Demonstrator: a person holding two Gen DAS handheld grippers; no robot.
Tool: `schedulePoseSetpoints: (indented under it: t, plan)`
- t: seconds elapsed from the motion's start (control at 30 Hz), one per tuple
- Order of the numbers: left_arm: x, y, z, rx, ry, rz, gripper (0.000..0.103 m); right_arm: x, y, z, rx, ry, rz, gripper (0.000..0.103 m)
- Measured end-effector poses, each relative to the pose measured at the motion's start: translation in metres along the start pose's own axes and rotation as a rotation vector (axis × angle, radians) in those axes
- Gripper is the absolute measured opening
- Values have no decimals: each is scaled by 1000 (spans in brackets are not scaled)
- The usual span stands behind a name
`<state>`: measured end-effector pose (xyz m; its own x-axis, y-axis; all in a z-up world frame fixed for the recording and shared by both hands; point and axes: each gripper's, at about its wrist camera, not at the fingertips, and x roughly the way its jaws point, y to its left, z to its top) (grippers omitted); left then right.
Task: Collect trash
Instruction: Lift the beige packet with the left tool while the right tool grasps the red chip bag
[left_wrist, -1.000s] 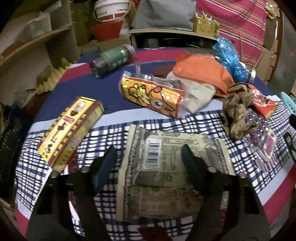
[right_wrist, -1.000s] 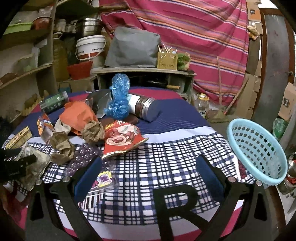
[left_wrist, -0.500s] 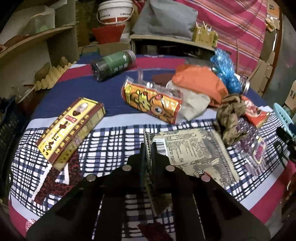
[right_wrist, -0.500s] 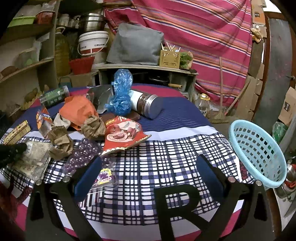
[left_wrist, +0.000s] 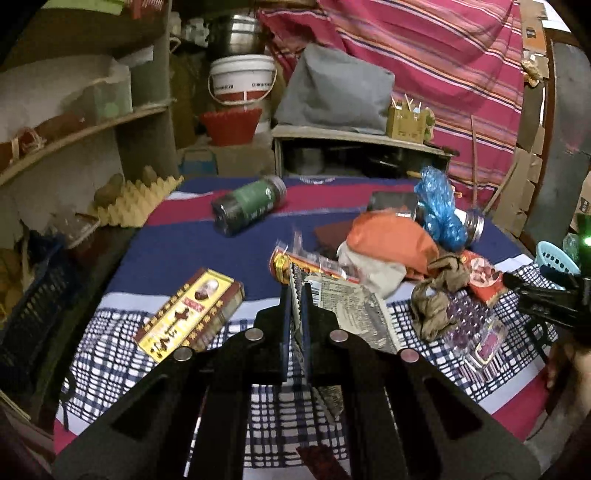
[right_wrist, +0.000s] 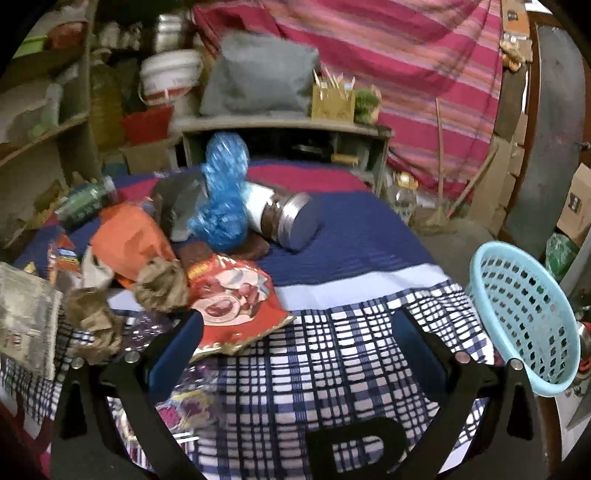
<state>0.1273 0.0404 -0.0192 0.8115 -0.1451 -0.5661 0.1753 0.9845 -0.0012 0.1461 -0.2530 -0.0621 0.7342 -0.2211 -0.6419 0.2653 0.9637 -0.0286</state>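
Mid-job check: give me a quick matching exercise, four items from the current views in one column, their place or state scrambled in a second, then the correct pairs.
Things:
1. grey printed wrapper
2. green-label jar
3. light blue basket
4. right gripper

States:
A. lying on its side on the far part of the table
B. jaws wide apart, nothing between them
C. pinched in the shut left gripper
D. beside the table's right edge, nothing visible inside

Pairs: 1-C, 2-A, 3-D, 4-B
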Motion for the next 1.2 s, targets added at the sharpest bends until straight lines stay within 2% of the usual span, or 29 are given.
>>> schedulePoseSetpoints:
  t: [0.13,0.2,0.27,0.33,0.43,0.5,0.67,0.8,0.97,1.2]
  plan:
    - [-5,2,8,-17,-22,-6,4,14,3,0,21,67,16,98]
    - [-7,2,12,-30,-33,-13,4,19,4,-1,35,85,44,88]
    - [-7,-2,14,-27,-39,-18,4,24,5,0,46,106,85,64]
    - [-6,-8,17,-12,-48,-17,4,28,6,0,54,118,139,44]
    - [-8,-19,23,7,-63,-21,4,28,9,1,44,109,167,22]
    - [-11,-27,28,17,-76,-26,4,25,7,1,54,93,193,18]
    - [-20,-40,37,32,-102,-30,4,10,-5,3,72,34,207,15]
    - [-26,-51,44,32,-113,-54,4,-4,-19,7,65,-2,188,14]
    - [-31,-77,55,59,-130,-103,1,-24,-52,17,92,-41,165,9]
    - [-42,-121,62,106,-159,-162,1,-44,-97,19,127,-73,143,9]
